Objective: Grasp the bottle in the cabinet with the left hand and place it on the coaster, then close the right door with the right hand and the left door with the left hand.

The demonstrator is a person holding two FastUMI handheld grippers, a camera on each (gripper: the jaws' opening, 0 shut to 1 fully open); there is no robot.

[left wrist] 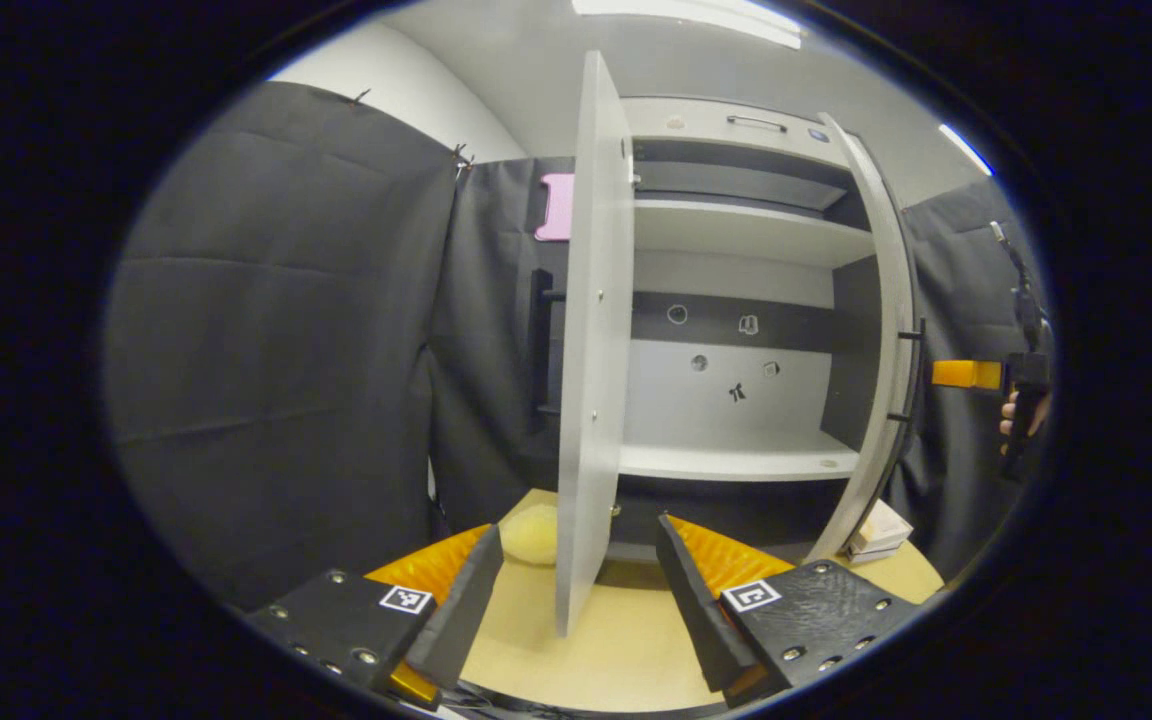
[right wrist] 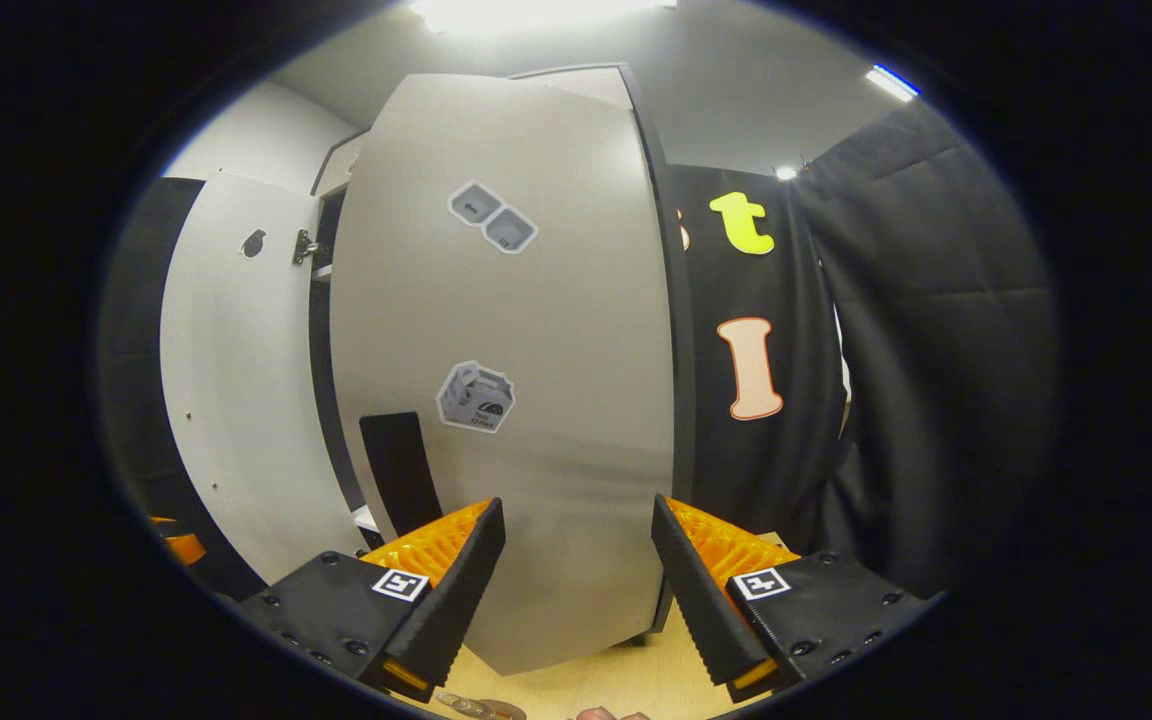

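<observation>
In the left gripper view the left tongs (left wrist: 576, 590) stand wide apart with nothing between the fingers but the edge of the cabinet's left door (left wrist: 591, 340), which is swung out toward the camera and seen nearly edge-on. The door's lower corner hangs over the desk (left wrist: 596, 650) between the two fingers, touching neither. Past it the cabinet (left wrist: 736, 300) stands open, its lower shelf (left wrist: 736, 460) bare. A pale yellowish round thing (left wrist: 531, 532) lies on the desk just left of the door's foot, near the left finger's tip; whether it is the coaster cannot be told. The right door (left wrist: 886, 330) is swung outward too, and beyond its edge a hand (left wrist: 1021, 420) holds the other tongs, orange fingers pointing toward that door. A small box (left wrist: 878, 530) sits on the desk at the door's foot.

In the right gripper view the right tongs (right wrist: 576, 580) are also wide and hold nothing. The right door's grey outer face (right wrist: 536, 400) lies straight ahead, close, bearing stickers (right wrist: 476, 397), with the left door (right wrist: 236, 400) farther off at the left.
</observation>
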